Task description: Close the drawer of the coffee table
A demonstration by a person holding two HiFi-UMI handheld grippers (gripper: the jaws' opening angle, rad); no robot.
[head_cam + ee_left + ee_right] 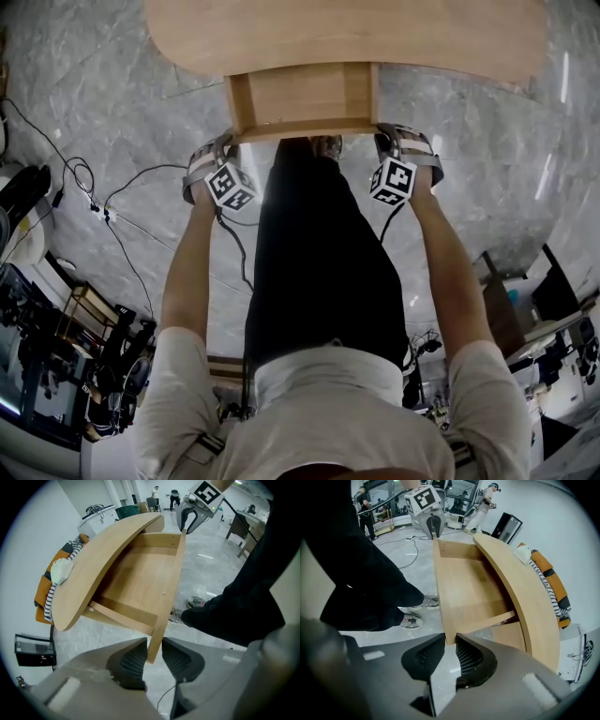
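Currently the drawer [305, 94] stands pulled out from under the rounded, curved-edge top of the table [347, 33]. Both are pale, smooth wood, and the drawer is a shallow rectangular box. Left gripper [153, 654]: its dark ribbed pads are clamped on the left end of the drawer's thin front panel [169, 583], with the board edge between them. Right gripper [451, 649]: same hold on the panel's right end. Both point steeply down at the drawer's near corners. Grey veined marble floor [469, 141] lies below the drawer.
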